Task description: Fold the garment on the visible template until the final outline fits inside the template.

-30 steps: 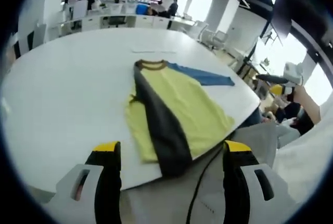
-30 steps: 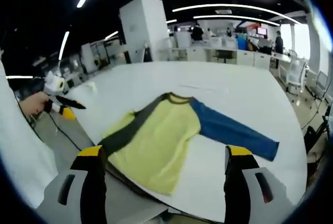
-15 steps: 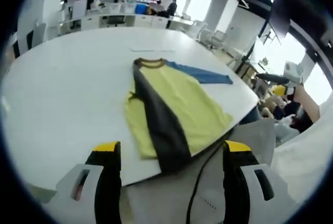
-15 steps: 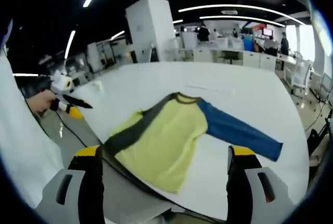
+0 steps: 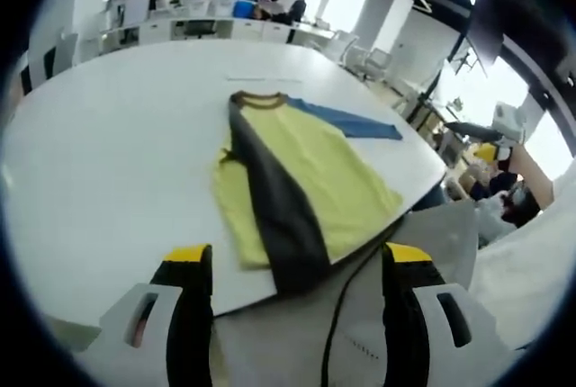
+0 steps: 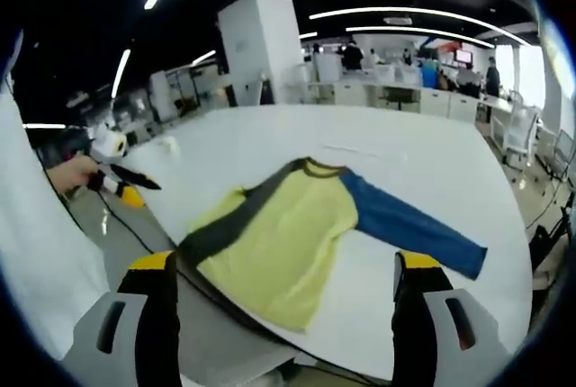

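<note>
Each hand-held gripper has two black jaws with yellow tips on pale grey housings with slotted openings — left hand-held gripper (image 5: 292, 265), right hand-held gripper (image 6: 286, 270). A thin black cable (image 5: 337, 315) trails below. The person wears a white sleeve (image 6: 40, 252).

Yellow shirt (image 6: 286, 234), dark sleeve folded across, blue sleeve outstretched, flat on white table (image 6: 405, 166).

Yellow garment (image 5: 297, 180) on white table (image 5: 108, 153) — dark sleeve folded across — tongs (image 5: 292, 292) spread, empty.
</note>
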Available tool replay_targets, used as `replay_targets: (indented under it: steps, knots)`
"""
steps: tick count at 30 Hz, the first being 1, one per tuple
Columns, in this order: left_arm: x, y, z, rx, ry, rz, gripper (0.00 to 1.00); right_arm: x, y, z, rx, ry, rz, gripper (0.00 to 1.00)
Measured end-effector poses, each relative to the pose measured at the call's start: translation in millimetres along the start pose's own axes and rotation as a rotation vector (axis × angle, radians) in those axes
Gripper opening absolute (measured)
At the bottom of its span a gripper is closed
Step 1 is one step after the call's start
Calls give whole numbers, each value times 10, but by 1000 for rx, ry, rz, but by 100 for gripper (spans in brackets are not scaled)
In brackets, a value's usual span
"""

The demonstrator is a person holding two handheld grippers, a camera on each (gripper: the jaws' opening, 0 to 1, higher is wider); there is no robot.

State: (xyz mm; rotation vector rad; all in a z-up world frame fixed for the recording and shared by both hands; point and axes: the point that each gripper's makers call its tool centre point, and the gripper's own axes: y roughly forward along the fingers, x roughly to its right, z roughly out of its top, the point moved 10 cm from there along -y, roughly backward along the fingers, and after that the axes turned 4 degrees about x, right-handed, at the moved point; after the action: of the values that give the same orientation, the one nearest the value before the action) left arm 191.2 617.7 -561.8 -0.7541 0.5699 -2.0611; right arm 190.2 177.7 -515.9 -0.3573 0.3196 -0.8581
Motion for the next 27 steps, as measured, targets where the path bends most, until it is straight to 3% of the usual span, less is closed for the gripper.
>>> replay_targets:
  steps: [11,27]
  knots:
    - [-48,114,-44,-38,-10,-15,73,63,23,13,-12,9,-8,99]
    - [-136,332,-251,-128,-20,-50,62,124,57,-24,-30,33,-18,99]
